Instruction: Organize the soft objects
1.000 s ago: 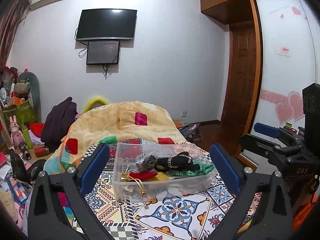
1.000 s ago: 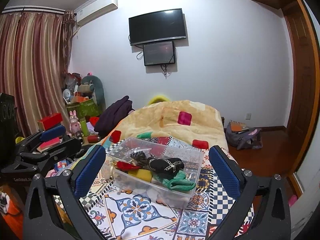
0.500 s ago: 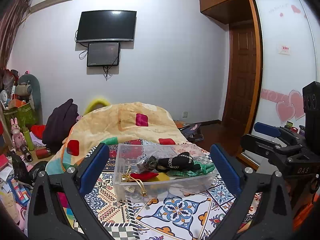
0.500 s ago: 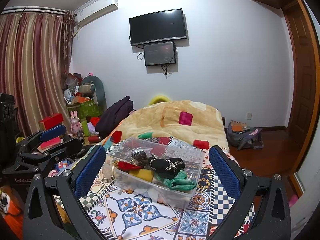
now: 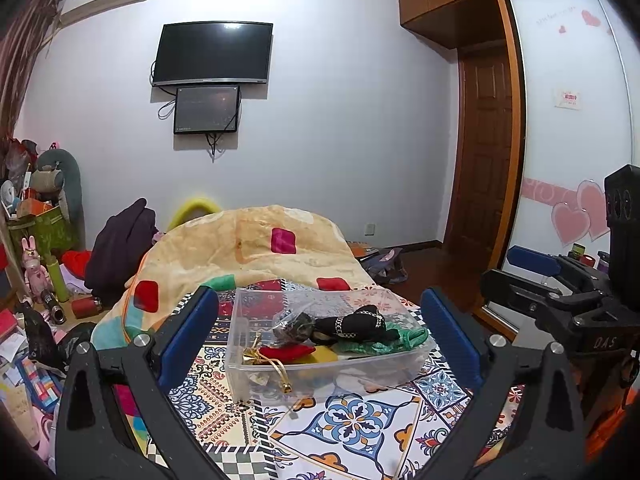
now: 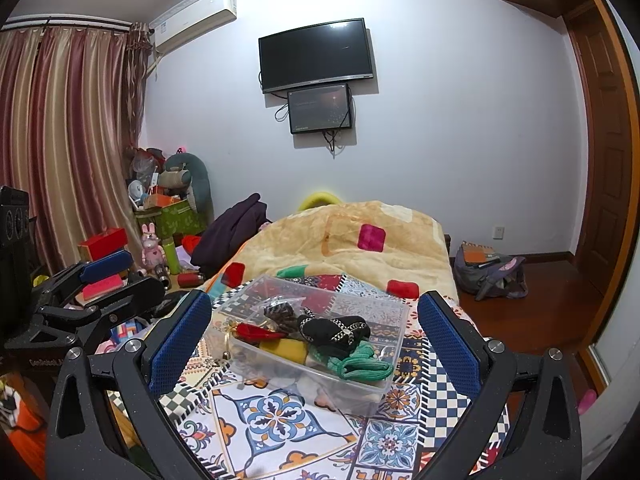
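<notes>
as before, both tongs (image 5: 320, 340) (image 6: 314, 340) gape, bin (image 5: 320, 376) unmoved

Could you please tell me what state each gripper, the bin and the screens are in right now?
left gripper: open, empty.
right gripper: open, empty.
clear plastic bin: lidless, holding soft items.
black pouch: lying on top of the pile.
wall TV: dark.
door: shut.

Even indoor light, sharp focus, fisheye-bent edges, dark corners
</notes>
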Available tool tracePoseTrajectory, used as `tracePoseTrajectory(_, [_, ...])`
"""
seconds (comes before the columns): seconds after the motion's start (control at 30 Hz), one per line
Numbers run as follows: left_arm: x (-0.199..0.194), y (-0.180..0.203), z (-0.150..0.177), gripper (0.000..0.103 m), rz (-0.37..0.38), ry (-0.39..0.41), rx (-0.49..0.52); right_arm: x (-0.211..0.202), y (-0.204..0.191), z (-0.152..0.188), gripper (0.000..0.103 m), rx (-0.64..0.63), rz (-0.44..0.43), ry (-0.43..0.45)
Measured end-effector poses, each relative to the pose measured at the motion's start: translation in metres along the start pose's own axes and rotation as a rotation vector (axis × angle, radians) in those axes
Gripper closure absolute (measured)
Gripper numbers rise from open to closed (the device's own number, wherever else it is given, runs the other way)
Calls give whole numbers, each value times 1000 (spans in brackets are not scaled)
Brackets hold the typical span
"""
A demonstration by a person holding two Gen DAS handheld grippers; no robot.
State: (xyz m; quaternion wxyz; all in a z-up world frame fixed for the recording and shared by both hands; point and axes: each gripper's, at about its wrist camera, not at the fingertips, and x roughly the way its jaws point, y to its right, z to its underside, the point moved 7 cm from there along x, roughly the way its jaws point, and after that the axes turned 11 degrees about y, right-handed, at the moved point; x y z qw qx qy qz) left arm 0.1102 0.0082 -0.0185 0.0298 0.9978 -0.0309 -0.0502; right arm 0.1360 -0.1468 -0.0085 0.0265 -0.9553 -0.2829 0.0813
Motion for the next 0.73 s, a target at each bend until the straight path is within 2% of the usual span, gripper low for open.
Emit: tracePoseTrajectory(0.73, [0,4,2,1,-2,-16,14,-2,1,1,0,16,0,-6])
